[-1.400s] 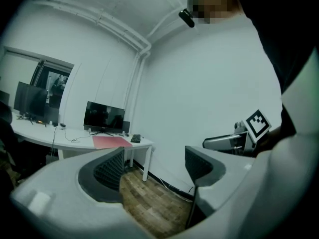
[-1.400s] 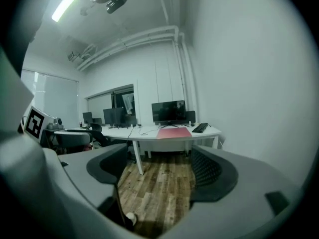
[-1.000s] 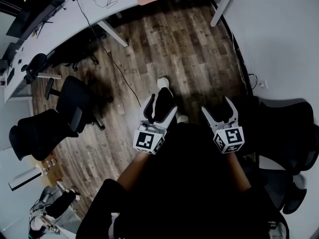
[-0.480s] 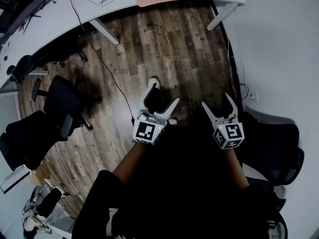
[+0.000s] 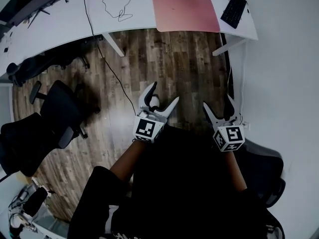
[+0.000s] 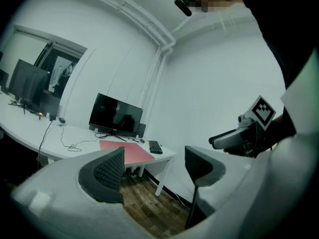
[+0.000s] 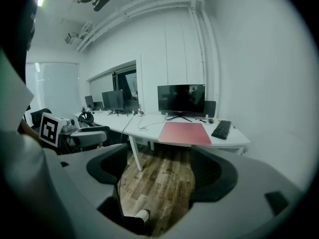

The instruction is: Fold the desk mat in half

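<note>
We saw a black keyboard (image 5: 233, 11) and a loose cable (image 5: 117, 15) lying on the white desk (image 5: 65, 21). Black office chairs (image 5: 60, 112) stood on the wood floor (image 5: 174, 68) at the left, and a dark monitor (image 7: 181, 99) stood at the desk's back.

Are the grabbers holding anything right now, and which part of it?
Nothing is held. The left gripper and right gripper are both open and empty; the pink desk mat lies flat on the desk, away from them.

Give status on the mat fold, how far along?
Done: nothing. The desk mat lies flat, unfolded, on the desk beside the keyboard. In hand: nothing. The left tool and right tool are open and empty, held over the floor, short of the desk. Left: reach the mat, grip an edge, fold it in half.
</note>
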A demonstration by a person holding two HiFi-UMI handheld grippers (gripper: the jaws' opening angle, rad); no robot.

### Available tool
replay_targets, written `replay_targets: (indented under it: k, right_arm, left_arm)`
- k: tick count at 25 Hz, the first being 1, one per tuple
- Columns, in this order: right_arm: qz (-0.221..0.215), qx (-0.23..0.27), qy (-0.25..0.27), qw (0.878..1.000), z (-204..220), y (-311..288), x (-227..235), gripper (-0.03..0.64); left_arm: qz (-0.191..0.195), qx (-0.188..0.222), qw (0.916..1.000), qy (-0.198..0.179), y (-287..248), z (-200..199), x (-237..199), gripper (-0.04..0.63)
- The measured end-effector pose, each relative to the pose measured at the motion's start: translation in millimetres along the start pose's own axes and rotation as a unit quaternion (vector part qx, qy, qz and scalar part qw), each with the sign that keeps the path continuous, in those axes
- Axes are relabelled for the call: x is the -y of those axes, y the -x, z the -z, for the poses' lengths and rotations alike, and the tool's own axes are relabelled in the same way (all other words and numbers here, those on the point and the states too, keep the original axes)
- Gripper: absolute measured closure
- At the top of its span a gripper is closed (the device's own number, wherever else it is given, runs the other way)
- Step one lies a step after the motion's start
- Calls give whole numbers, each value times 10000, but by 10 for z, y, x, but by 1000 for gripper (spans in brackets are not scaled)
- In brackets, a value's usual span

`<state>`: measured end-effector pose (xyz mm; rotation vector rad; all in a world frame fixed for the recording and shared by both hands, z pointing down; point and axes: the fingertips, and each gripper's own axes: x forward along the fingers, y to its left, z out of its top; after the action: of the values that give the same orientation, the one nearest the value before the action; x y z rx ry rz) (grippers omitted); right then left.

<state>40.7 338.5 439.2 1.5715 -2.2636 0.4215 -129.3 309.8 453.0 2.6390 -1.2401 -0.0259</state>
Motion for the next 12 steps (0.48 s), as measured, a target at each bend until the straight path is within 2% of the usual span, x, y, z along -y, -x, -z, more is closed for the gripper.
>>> replay_targets:
  k: [6, 12]
  right_arm:
    - [-293, -54, -182, 9994, -280, -680, -74, 235]
    - [-276, -73, -368, 9989, -491, -1141, -99, 235]
  left_arm:
    - [-152, 4, 9999, -32, -183, -238, -552, 236]
    - [-234, 84, 9997, -28, -274, -385, -987, 236]
